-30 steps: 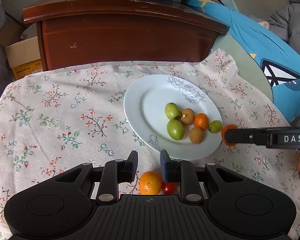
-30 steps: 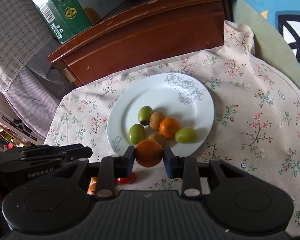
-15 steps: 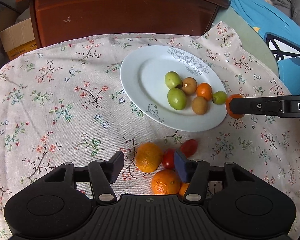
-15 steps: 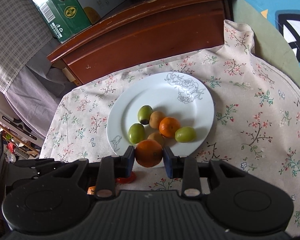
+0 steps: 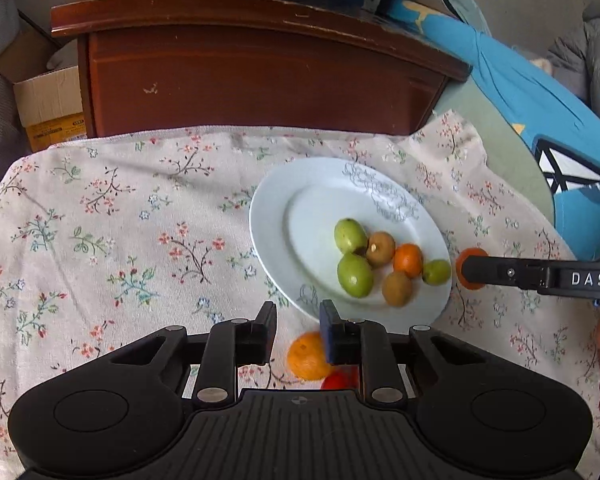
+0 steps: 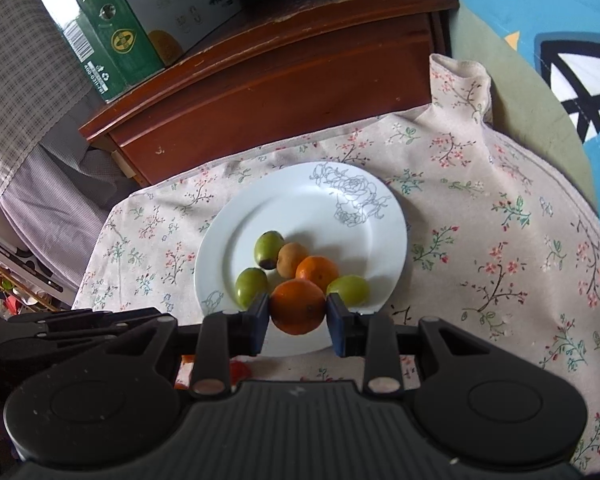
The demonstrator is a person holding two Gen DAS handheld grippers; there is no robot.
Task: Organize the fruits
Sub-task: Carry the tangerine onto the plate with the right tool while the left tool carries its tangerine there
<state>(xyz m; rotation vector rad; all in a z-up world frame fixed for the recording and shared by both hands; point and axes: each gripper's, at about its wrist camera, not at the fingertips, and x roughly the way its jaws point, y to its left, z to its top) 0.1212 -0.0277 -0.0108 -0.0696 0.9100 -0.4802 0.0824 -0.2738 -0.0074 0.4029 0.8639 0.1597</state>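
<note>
Left wrist view: the left gripper [image 5: 298, 326] hung with its jaws apart and nothing between them above an orange [image 5: 307, 356] and a cherry tomato [image 5: 337, 380] lying on the floral tablecloth [image 5: 112, 240] just off the near rim of the white plate [image 5: 316, 208].

Right wrist view: the right gripper [image 6: 297, 320] clamped a mandarin [image 6: 297, 306] over the plate's near edge, beside green jujubes [image 6: 268, 249] and a kiwi [image 6: 291, 258].

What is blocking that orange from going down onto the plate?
Mostly the fruit already there. The right gripper holds the orange over the near rim of the plate, just before a cluster of green fruits and a small orange. The plate's far half is bare.
</note>
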